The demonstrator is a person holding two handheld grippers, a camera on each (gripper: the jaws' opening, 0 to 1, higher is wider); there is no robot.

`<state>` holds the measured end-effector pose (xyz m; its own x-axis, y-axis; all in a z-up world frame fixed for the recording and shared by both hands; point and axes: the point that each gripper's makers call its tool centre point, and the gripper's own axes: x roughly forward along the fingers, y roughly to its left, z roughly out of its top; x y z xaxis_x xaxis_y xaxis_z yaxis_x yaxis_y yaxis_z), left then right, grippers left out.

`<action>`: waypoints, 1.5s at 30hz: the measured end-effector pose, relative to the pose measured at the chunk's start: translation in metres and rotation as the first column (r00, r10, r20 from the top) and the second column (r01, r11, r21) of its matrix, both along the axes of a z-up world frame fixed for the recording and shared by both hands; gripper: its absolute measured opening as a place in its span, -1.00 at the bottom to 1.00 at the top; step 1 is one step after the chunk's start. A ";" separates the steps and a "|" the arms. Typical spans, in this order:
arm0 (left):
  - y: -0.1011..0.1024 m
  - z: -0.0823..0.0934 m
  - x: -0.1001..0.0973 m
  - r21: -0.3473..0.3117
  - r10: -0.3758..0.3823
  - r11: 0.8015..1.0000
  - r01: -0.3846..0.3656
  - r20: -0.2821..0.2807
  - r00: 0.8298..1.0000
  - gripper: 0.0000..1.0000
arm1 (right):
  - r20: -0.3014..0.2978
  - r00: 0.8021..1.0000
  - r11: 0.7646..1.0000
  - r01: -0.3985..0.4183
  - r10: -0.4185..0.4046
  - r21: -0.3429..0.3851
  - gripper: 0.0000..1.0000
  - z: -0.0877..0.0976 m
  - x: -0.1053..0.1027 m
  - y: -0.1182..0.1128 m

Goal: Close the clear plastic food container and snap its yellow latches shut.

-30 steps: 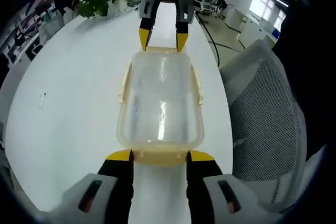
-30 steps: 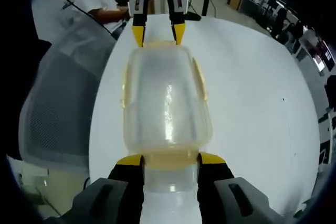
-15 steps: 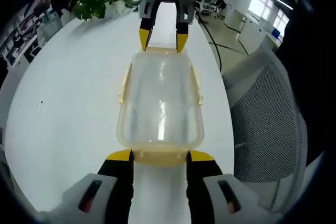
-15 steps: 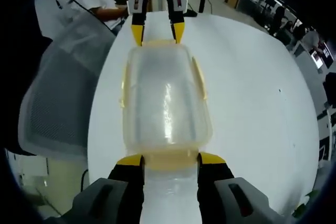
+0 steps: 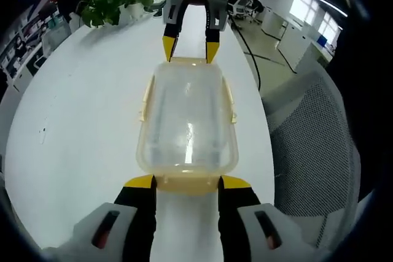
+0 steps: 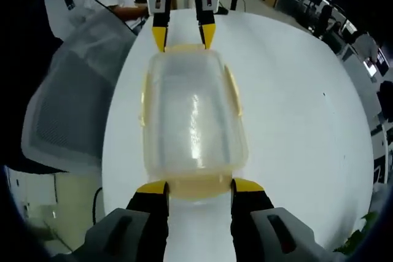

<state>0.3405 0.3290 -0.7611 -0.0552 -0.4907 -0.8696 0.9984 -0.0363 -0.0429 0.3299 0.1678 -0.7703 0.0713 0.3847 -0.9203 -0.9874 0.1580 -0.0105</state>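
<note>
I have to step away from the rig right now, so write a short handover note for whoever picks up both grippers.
Left gripper: open, its jaws flank the near short-end latch of the clear container.
Right gripper: open, its jaws at the opposite short end, either side of that latch.
Container rests on the white table with its lid on, a mesh chair beside the table.
Done: lid is in place.
Left: whether the end latches have clicked I cannot tell; press both ends, then check the yellow side latches.

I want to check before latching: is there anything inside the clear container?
Through the cloudy lid, the clear container looks empty, showing just glare and the white table. Its end edges are hidden by the left tool and the right tool.
</note>
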 end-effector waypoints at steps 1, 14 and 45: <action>-0.003 -0.001 0.000 0.001 -0.001 1.000 0.001 0.000 1.000 -0.25 | 0.001 1.000 1.000 0.001 -0.001 -0.004 -0.23 -0.001 0.000 -0.002; -0.029 0.000 -0.001 -0.018 -0.022 1.000 0.022 -0.003 1.000 -0.25 | -0.005 0.999 0.999 0.031 -0.031 -0.019 -0.23 -0.004 -0.004 -0.029; -0.028 -0.013 0.006 -0.013 0.048 0.999 -0.048 0.014 0.999 -0.23 | -0.106 0.993 0.996 0.039 -0.048 -0.077 -1.00 -0.020 -0.025 -0.036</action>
